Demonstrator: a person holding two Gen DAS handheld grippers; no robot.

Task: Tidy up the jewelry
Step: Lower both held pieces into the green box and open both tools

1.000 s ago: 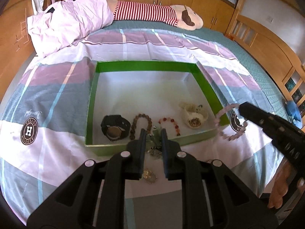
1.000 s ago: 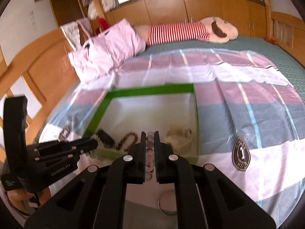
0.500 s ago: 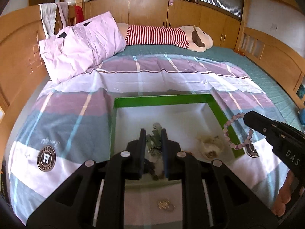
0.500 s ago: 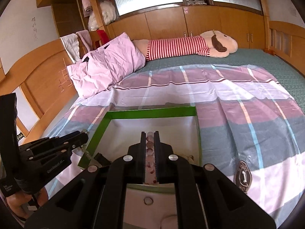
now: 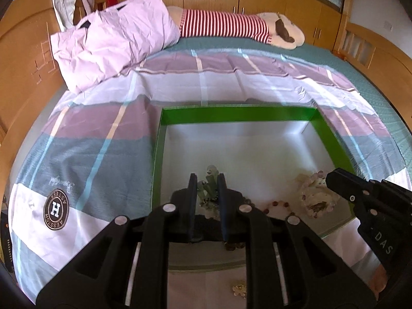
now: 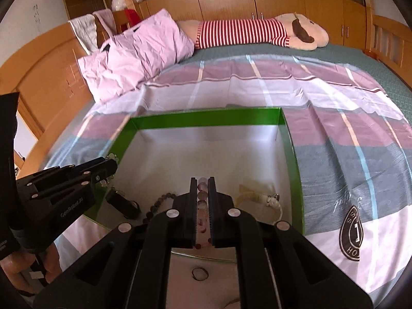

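Observation:
A shallow green box (image 5: 237, 113) with a white floor lies on the bed; it also shows in the right wrist view (image 6: 206, 121). My left gripper (image 5: 207, 180) is shut on a pale green beaded jewelry piece (image 5: 211, 182) and holds it above the box's near left part. My right gripper (image 6: 203, 184) is shut on a pink bead bracelet (image 6: 202, 195) over the box's near middle. In the box lie a black watch (image 6: 123, 202), a brown bead bracelet (image 6: 159, 203), a red bead bracelet (image 5: 279, 204) and a cream charm piece (image 6: 260, 195).
A small gold piece (image 5: 239, 289) and a ring (image 6: 200, 274) lie on the plaid sheet in front of the box. A pink pillow (image 5: 113, 43) and a striped plush toy (image 5: 231, 27) lie at the headboard. Wooden bed rails stand on both sides.
Both grippers have moved forward over the box with their pieces. The right gripper with the pink bracelet moved left, from the box's right rim to over its floor.

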